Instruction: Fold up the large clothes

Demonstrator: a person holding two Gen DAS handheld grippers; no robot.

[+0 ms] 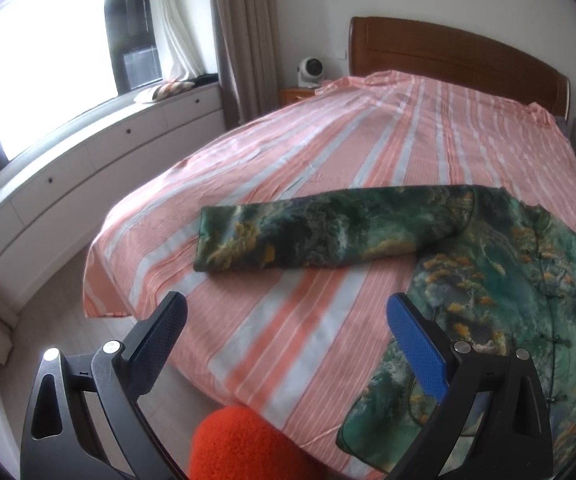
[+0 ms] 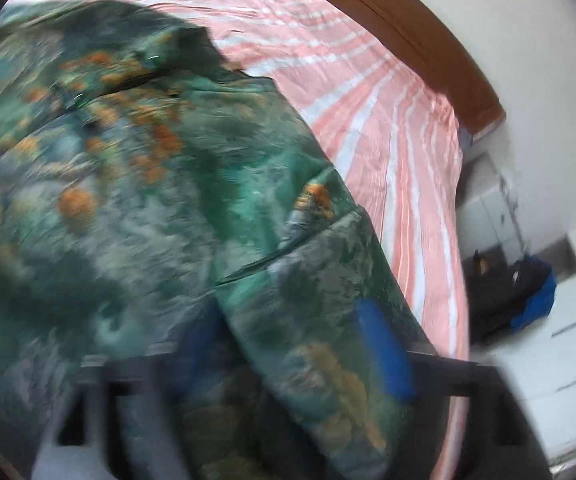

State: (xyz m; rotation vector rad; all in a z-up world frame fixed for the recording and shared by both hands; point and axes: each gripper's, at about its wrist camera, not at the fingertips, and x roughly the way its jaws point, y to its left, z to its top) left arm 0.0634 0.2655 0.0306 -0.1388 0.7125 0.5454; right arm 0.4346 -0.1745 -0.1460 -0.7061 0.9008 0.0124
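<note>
Jacket (image 1: 488, 280) on striped bed (image 1: 328, 152) — right of spread, empty left tongs (image 1: 288, 320); sleeve between right tongs (image 2: 288, 344), grip unclear.

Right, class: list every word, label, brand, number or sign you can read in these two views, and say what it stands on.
None: no readable text in either view.
The green jacket shows only a landscape print, no lettering.
The white fan is too small to show any brand.
The right wrist view is too blurred to read anything.

Home bedroom: striped bed (image 1: 328, 160), wooden headboard (image 1: 448, 56), curtains (image 1: 243, 32).
</note>
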